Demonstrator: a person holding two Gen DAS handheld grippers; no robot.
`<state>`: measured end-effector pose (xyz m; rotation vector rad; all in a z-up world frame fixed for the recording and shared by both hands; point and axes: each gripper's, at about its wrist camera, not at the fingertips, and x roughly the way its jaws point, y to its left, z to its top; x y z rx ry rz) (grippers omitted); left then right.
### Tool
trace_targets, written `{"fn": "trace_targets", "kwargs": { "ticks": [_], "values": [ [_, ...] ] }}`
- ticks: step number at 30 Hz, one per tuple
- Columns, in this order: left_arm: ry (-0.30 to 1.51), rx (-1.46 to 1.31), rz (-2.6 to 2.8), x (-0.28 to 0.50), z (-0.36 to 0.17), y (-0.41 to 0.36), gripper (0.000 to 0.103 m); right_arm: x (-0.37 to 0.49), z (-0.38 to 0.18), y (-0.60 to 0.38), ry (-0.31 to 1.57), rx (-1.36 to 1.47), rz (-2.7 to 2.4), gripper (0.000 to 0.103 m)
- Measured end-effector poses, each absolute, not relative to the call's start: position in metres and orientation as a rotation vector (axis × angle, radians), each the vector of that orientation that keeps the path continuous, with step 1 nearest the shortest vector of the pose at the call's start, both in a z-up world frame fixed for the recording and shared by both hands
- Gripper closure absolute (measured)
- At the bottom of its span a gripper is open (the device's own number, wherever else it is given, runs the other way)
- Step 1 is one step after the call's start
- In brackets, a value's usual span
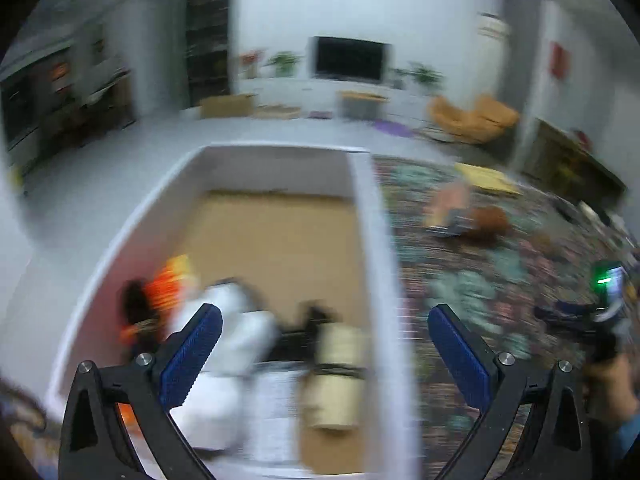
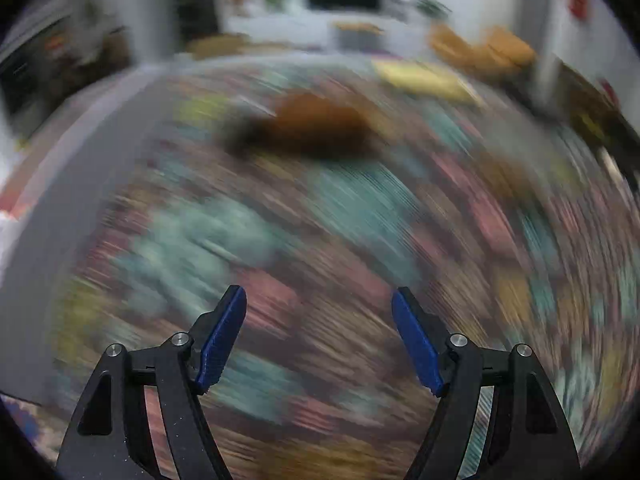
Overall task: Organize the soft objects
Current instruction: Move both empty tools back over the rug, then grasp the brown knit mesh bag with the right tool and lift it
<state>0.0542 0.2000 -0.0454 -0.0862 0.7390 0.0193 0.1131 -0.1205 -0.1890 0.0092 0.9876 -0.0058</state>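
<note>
We are in a living room with a grey floor, a dark television (image 1: 347, 59) on the far white wall, green plants either side of it and an orange chair (image 1: 472, 118) off toward the right corner; both views are smeared by blur, the right wrist view most of all. Our landmark is the white box (image 1: 370, 240) with a brown cardboard bottom, standing on the floor at the edge of a patterned rug (image 1: 460, 280) of teal, pink and dark patches. Our left gripper (image 1: 324, 350) hangs over the near end of the box with its blue pads spread wide and nothing between them, one pad over the box's contents and the other beyond the box's right wall, above the rug. Inside the box, at the near left corner, lie an orange and black toy (image 1: 160, 300), a white soft toy (image 1: 228, 344) beside it, and a pale beige roll (image 1: 336, 376) next to the right wall, with something dark between them that we cannot make out. Outside the box, well to its right on the rug, sit a brown plush (image 1: 490, 222) just beside a pinkish item (image 1: 448, 208), and farther back a yellow flat piece (image 1: 488, 178). Our right gripper (image 2: 319, 340) is over the rug to the right of the box, pads parted and bare, with the brown plush (image 2: 316, 126) ahead of it
</note>
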Motion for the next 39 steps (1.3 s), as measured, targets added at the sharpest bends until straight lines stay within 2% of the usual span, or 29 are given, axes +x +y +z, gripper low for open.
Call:
{"fn": "trace_targets", "kwargs": {
  "ticks": [3,6,13,19,23,39],
  "values": [
    [0.758,-0.016,-0.122,0.070,-0.043,0.145,0.001,0.083,-0.201,-0.156,0.895,0.055,-0.068,0.025],
    [0.817,0.010,-0.238,0.089,-0.058,0.092,0.001,0.085,-0.203,-0.162,0.896,0.090,-0.096,0.024],
    [0.954,0.086,-0.145,0.146,-0.154,0.022,0.001,0.099,-0.209,-0.160,0.907,0.057,-0.091,0.017],
    [0.951,0.140,-0.027,0.186,-0.192,0.022,0.000,0.095,-0.208,-0.158,0.910,0.044,-0.089,0.014],
    [0.941,0.025,-0.065,0.196,-0.205,0.035,0.000,0.094,-0.207,-0.157,0.910,0.043,-0.089,0.014],
    [0.939,0.030,-0.066,0.194,-0.206,0.033,0.000,0.110,-0.203,-0.155,0.948,-0.008,-0.046,0.014]
  ]
}}
